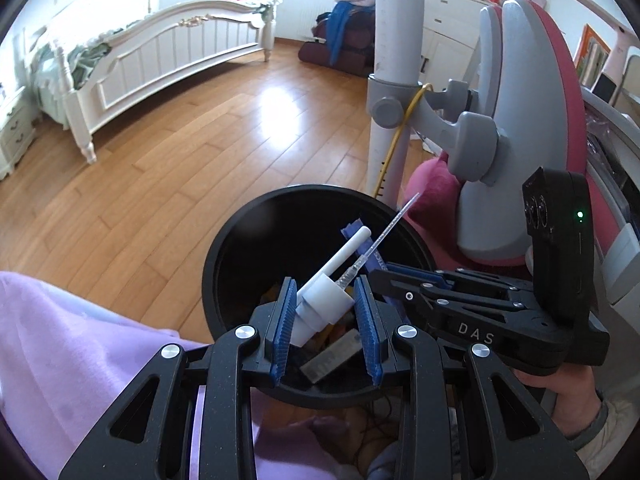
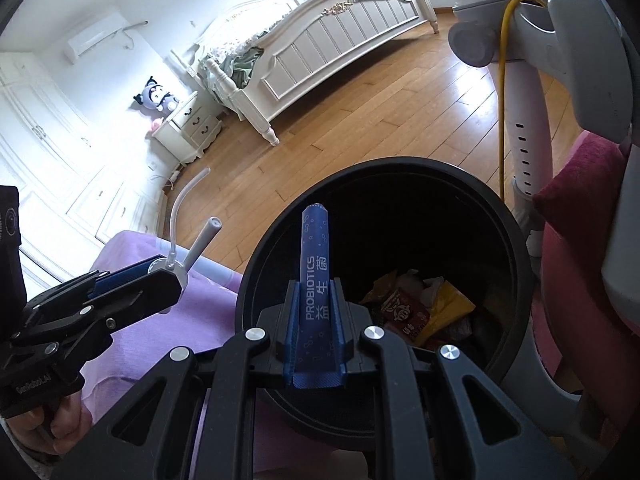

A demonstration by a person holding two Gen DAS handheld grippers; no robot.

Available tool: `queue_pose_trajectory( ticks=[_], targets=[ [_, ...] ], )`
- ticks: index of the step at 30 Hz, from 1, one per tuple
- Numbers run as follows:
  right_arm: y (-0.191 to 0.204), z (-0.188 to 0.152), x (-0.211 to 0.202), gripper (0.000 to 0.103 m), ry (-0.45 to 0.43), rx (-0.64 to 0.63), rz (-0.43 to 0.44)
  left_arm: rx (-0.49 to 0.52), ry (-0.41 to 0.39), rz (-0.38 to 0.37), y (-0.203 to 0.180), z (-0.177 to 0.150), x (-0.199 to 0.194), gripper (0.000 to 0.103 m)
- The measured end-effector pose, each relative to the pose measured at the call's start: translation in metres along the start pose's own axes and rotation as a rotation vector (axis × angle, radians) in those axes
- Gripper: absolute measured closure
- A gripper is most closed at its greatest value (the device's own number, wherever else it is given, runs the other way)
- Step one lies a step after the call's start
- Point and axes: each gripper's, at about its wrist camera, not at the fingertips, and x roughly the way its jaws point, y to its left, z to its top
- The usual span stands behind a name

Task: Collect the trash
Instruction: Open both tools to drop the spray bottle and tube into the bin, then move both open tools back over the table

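Both your grippers tilt downward, side by side, each clamped on something

Your left gripper point(image 1: 325, 312) has its blue pads point(image 1: 280, 328) partly apart, pressing on the white spray nozzle point(image 1: 320, 300) between them; your right gripper point(image 2: 316, 320) is nearly closed, pads squeezing the blue probiotics sachet point(image 2: 315, 280), which sticks out forward. Your right hand point(image 1: 568, 392) wraps its handle, and your left hand point(image 2: 60, 420) grips its own

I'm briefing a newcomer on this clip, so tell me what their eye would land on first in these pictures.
First comes the black trash bin, seen from above with crumpled wrappers at its bottom. Over its near rim, the right gripper pinches a blue probiotics sachet standing upright. To its left, the left gripper clamps a white spray pump head with its thin clear tube sticking up.
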Motion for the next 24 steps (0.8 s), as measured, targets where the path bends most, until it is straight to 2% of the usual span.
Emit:
queue_pose_trajectory(
  ticks=[13,15,16,17,19,24],
  targets=[
    [-0.01,-0.001,0.001,0.084,0.005,0.022,-0.018,0.004,0.015,0.008,-0.003,0.004,0.01,0.072],
    [-0.011,-0.001,0.002,0.082,0.011,0.027,-0.033,0.008,0.015,0.017,-0.004,0.005,0.01,0.065],
    [-0.012,-0.002,0.001,0.075,0.012,0.029,-0.038,0.01,0.01,0.026,-0.004,0.005,0.009,0.05],
    [-0.013,-0.002,0.0,0.061,0.008,0.036,-0.037,0.014,0.0,0.036,-0.006,0.005,0.007,0.038],
    [-0.014,-0.004,-0.002,0.046,-0.007,0.047,-0.03,0.022,-0.016,0.049,-0.007,0.004,0.004,0.034],
    [-0.012,-0.005,-0.004,0.044,0.001,0.05,-0.031,0.015,-0.031,0.059,-0.005,0.003,-0.005,0.025]
  ],
)
